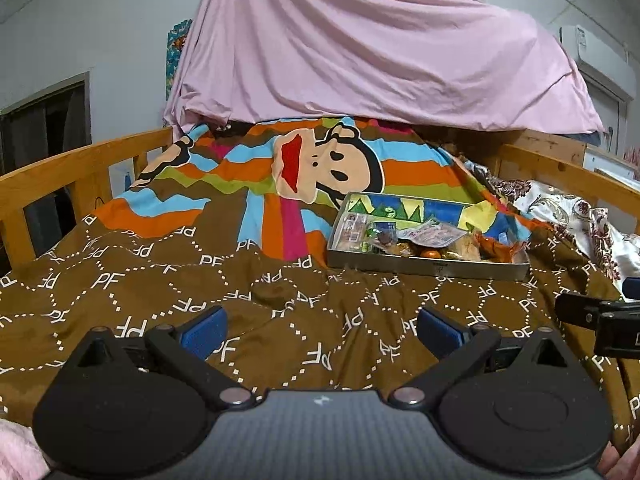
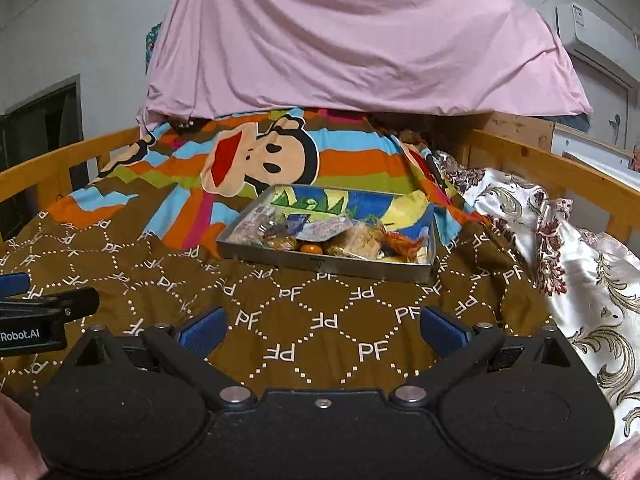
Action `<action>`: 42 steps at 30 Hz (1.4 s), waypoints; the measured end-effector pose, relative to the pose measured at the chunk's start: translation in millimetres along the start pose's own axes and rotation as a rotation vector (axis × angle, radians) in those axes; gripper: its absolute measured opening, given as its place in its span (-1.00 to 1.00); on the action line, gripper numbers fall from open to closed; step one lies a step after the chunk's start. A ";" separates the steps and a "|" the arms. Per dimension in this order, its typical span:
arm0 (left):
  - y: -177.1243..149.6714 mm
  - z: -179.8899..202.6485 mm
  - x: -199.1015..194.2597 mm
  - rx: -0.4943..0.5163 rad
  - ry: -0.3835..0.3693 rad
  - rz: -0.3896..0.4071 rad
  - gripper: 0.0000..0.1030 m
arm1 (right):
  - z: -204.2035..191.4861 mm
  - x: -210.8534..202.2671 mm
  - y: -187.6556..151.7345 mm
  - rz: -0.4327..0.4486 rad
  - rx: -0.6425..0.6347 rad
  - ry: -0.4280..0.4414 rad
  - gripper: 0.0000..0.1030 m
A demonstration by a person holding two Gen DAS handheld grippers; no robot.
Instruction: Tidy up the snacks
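Right wrist view gave me the clearest look: the metal tray (image 2: 328, 266) sat on the brown bedspread (image 2: 312, 320), ahead of my right gripper (image 2: 322, 330), with the snacks (image 2: 332, 238) heaped in its near half, all inside the rim. I saw wrapped packets, something round and orange, and an orange wrapper at the right end; nothing lay loose on the bedspread that I could make out. Both sets of tongs stood wide apart and held nothing; the left gripper (image 1: 320, 330) hovered well short of the tray, just beside the right one. I judged this could be either the approach before sorting or the pull-back after everything had gone in; the jumbled heap did not settle it. Any further reach would have called for coming in over the near wall.
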State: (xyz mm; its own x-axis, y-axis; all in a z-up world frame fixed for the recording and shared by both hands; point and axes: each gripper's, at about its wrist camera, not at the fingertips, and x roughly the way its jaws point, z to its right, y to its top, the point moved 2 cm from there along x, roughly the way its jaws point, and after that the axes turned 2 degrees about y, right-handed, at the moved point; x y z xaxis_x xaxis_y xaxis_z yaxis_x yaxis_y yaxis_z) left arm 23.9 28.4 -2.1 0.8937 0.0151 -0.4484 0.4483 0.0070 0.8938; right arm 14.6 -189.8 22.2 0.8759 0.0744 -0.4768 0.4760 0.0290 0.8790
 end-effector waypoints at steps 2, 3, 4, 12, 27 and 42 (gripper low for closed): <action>-0.6 -0.6 0.6 -0.002 0.004 -0.010 0.99 | 0.2 0.6 -1.0 -0.007 -0.001 -0.003 0.99; -0.9 -0.5 1.2 -0.003 0.006 -0.016 0.99 | 0.1 1.2 -1.0 -0.010 -0.001 -0.004 0.99; -1.6 -0.6 1.4 -0.002 0.009 -0.021 0.99 | 0.1 1.6 -1.2 -0.014 -0.002 -0.005 0.99; -3.8 0.3 2.3 0.013 0.022 -0.041 0.99 | -2.1 3.9 -3.2 -0.039 -0.023 -0.011 0.99; -7.2 2.7 4.7 0.037 0.027 -0.074 0.99 | -0.8 6.0 -4.4 -0.058 -0.021 -0.017 0.99; -7.6 1.9 5.8 0.035 0.028 -0.079 0.99 | -1.3 8.6 -4.9 -0.076 -0.030 -0.021 0.99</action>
State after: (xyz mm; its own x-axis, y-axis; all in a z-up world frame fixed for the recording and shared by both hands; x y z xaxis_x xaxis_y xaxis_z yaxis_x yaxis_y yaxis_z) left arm 25.7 26.6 -11.5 0.8552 0.0433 -0.5166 0.5178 -0.0257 0.8551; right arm 19.8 -188.0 13.7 0.8390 0.0498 -0.5418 0.5388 0.0632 0.8401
